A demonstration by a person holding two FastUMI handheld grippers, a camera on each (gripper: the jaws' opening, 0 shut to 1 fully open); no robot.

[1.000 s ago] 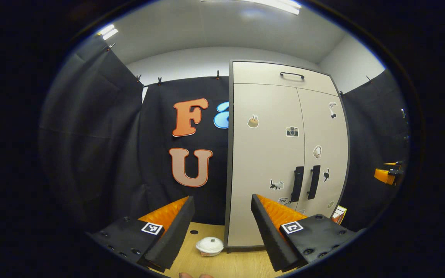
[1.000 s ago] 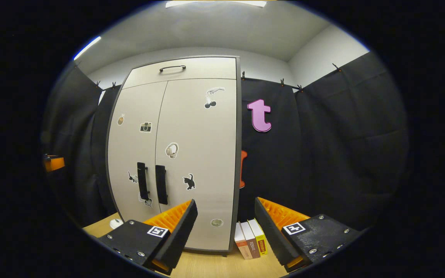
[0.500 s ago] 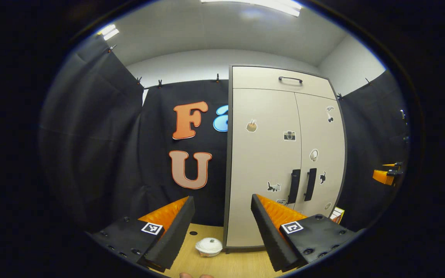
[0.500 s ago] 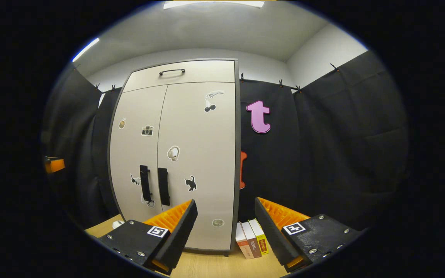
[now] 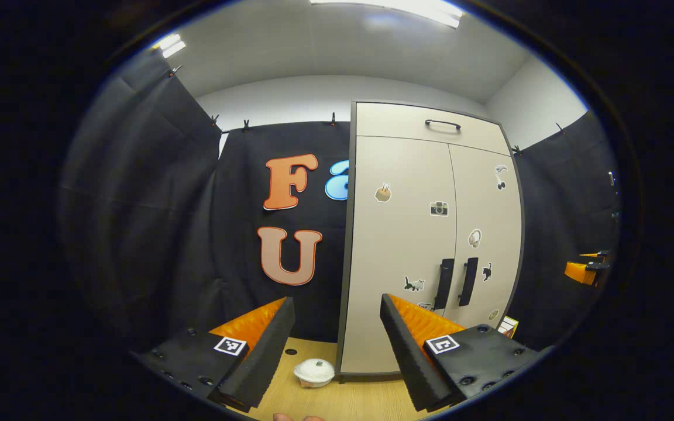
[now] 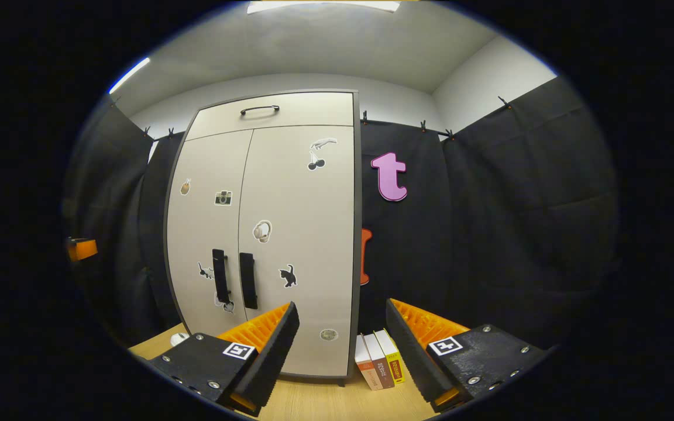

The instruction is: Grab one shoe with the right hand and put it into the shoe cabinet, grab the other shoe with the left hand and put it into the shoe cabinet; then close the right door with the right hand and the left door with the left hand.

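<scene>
The shoe cabinet (image 5: 425, 245) stands on the wooden surface (image 5: 337, 400) with both doors closed, their two dark handles (image 6: 233, 279) side by side. The left tool (image 5: 337, 345) is open and holds nothing, before the cabinet's left edge. The right tool (image 6: 341, 345) is also open and empty, before its right edge. A small white lidded pot (image 5: 314, 372) sits just left of the cabinet, and three books (image 6: 379, 361) lean just right of it.

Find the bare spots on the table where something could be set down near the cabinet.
Bare wood lies left of the cabinet, around the white lidded bowl, and in front of the cabinet's foot. Right of the cabinet it is crowded: the books stand close against its side.
</scene>
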